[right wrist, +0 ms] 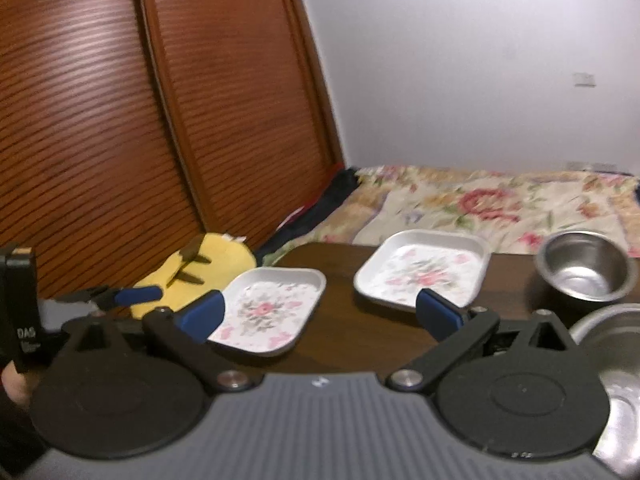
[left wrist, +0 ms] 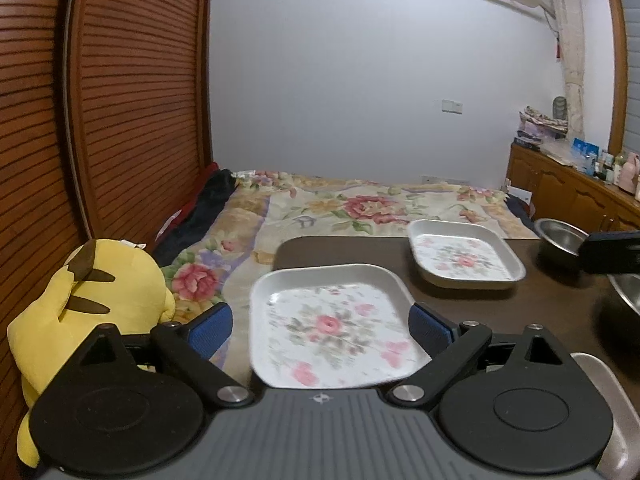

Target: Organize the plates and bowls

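Left wrist view: the left claw (left wrist: 320, 322) is spread wide, its blue pads flanking the near floral plate (left wrist: 332, 320) without visibly pinching it; the right pad sits at the plate's rim, the left pad stands apart from it. The plate overhangs the left front corner of the dark desk (left wrist: 560, 304), which probably explains the straddling approach: an exposed edge offers room for a pad on each side.

A second floral plate (left wrist: 466, 254) lies farther back on the desk, well apart from the first. Behind it and to the right stands a small steel bowl (left wrist: 558, 236), partly hidden by the other gripper's body. A larger steel bowl (left wrist: 628, 296) is cut off at the frame's right edge.

Right wrist view: the right claw (right wrist: 320, 314) is likewise spread and empty, hovering above bare desk (right wrist: 344, 320) between the two plates; the near floral plate (right wrist: 272, 308) lies at its left pad, the far plate (right wrist: 424, 268) behind its right pad. The small bowl (right wrist: 586, 270) and the large bowl (right wrist: 616, 344) sit to the right, close together. The left claw (right wrist: 132, 296) appears at far left.

Judged stage: nothing is stacked yet. A yellow plush toy (left wrist: 84, 312) lies on the bed (left wrist: 360, 204) just beside the desk's left edge and may crowd the left pad's travel.
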